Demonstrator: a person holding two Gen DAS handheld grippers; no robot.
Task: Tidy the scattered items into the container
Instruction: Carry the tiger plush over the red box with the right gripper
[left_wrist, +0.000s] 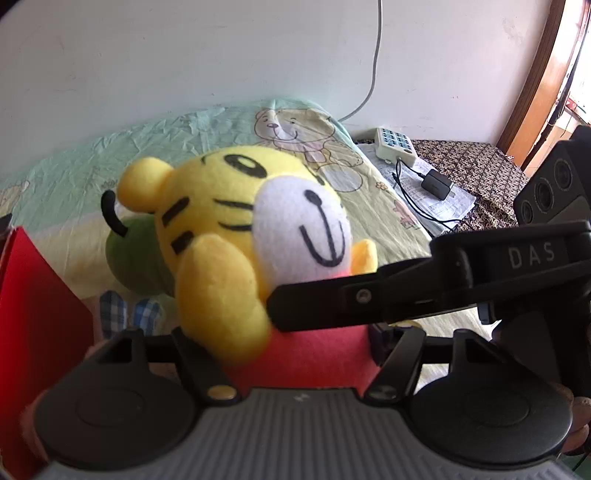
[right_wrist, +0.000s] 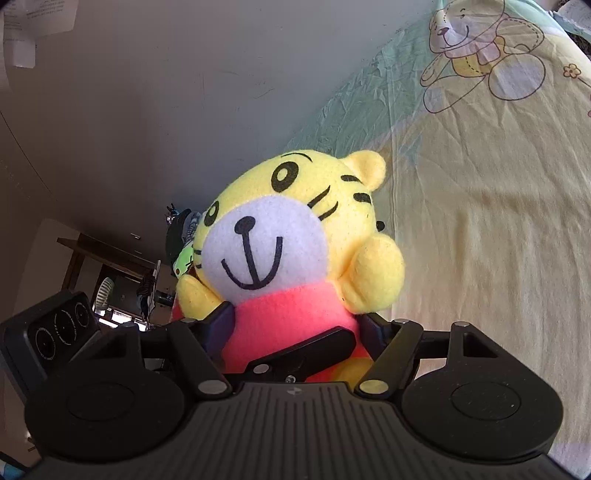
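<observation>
Toy: tiger plush (right_wrist: 295, 236), soft, light, squashy; best held by red body.
Left gripper (left_wrist: 295, 347): clamped on body.
Right gripper (right_wrist: 291, 325): jaws around body, grip unclear.
Container: red box (left_wrist: 40, 314), bed's near-left edge.

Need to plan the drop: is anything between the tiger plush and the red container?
Nothing visible does. The tiger plush hangs right beside the red container; the green plush lies behind the tiger, off that path.

Both wrist cameras look along their fingers, very near the tiger toy (left_wrist: 236, 229) (right_wrist: 295, 236) from opposite sides, sharing the bed sheet (left_wrist: 74, 173) (right_wrist: 498, 221).
</observation>
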